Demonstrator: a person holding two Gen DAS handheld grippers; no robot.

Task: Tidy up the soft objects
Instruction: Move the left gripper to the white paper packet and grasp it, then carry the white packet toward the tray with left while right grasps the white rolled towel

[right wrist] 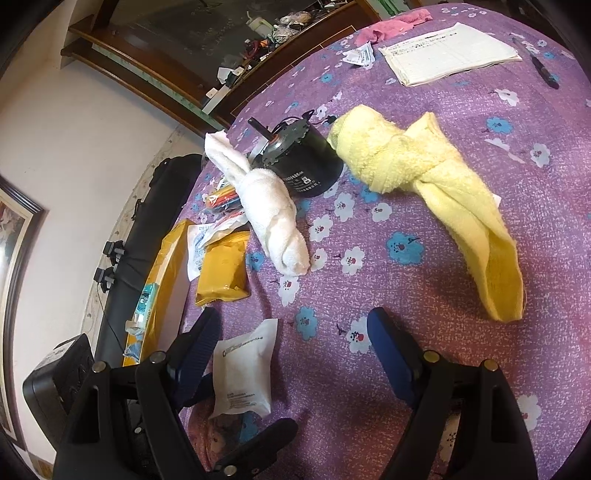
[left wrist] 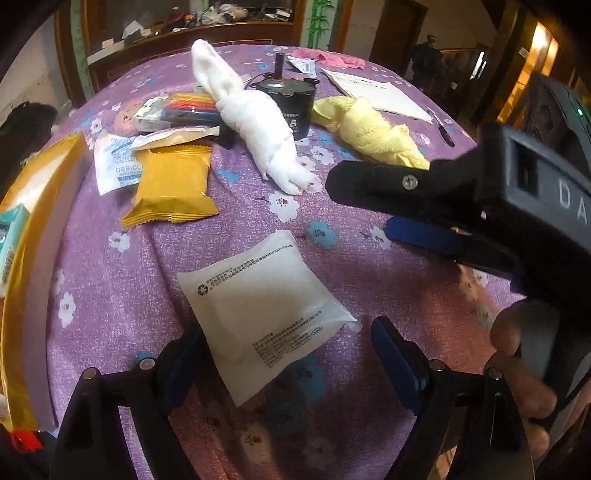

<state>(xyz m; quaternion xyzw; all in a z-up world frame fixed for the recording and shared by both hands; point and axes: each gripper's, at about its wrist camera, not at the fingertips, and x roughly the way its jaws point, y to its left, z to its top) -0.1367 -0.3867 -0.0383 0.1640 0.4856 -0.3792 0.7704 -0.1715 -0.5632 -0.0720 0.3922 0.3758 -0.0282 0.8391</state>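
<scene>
Purple flowered cloth covers the table (left wrist: 110, 295), with a dark wooden cabinet (left wrist: 184, 33) against the far wall. Left tool (left wrist: 280, 354) is low over the near edge, jaws wide, and the white packet (left wrist: 266, 314) lies flat between its blue pads (left wrist: 395, 354), not pinched; no pad presses it. From the right-hand camera the same packet (right wrist: 243, 373) sits at the near left, with the left tool's black fingers around it. Right tool (right wrist: 291, 343) hangs with jaws spread wide, nothing between them, only cloth below. In the left camera it shows from the side (left wrist: 373, 206), a hand (left wrist: 524, 373) gripping its handle at the near right.

Moving outward: a yellow snack pack (left wrist: 171, 188) lies to the left beyond the packet, a white desiccant sachet (left wrist: 114, 166) just beside it, and a bundle of coloured pens (left wrist: 181, 110) further back. At the far left edge sits a yellow box (left wrist: 26, 258). In the middle, a rolled white towel (left wrist: 255, 125) lies lengthwise, touching a black motor (left wrist: 291, 99) behind it. To the right of that is a knotted yellow towel (right wrist: 424, 177). Far back there's a pink cloth (right wrist: 391, 24), a stack of paper sheets (right wrist: 450, 51) and a dark pen (right wrist: 541, 68) beside them.
</scene>
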